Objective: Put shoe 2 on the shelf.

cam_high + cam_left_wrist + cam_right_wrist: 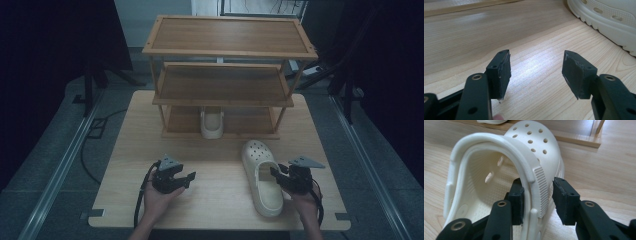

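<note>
On the table (210,200), seen from the high view, a cream clog (261,176) lies at 4 o'clock from centre, toe toward a three-tier wooden rack (227,75) at 12; a second clog (212,123) sits on its bottom shelf. The right gripper (276,173) meets the clog's right wall; the left gripper (189,178) hovers at 7, well apart.

In the left gripper view, the jaws gape over pale woodgrain, a ridged sole at 2.

In the right gripper view, the jaws straddle the clog's ribbed wall, one inside touching, the outer just off it; the holed toe is at 12.
</note>
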The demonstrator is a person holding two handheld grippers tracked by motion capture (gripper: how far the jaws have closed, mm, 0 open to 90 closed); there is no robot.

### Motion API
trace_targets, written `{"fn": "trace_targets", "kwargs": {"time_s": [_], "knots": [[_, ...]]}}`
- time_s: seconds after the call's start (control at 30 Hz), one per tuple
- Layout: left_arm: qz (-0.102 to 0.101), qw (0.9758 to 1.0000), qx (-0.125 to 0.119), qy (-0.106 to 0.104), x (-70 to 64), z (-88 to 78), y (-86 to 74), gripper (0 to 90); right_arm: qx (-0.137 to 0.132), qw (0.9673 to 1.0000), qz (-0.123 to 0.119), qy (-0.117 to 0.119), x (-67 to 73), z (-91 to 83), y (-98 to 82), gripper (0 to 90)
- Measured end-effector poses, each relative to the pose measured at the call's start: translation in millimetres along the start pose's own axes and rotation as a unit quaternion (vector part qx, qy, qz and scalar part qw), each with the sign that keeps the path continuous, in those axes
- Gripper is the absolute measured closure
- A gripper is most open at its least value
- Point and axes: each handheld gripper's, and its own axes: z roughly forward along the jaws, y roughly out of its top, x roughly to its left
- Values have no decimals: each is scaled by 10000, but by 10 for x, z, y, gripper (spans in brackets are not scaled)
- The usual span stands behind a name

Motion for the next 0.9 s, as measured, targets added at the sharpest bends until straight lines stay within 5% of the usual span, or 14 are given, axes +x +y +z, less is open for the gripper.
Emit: {"fn": "trace_targets", "kwargs": {"time_s": [0.5, 0.9], "knots": [[16, 10000, 15, 7, -2, 6, -2, 403, 12, 9990, -29, -455, 89, -5, 11, 742], [25, 10000, 17, 3, -2, 8, -2, 403, -259, 9989, -4, -393, 90, -114, 58, 752]]}}
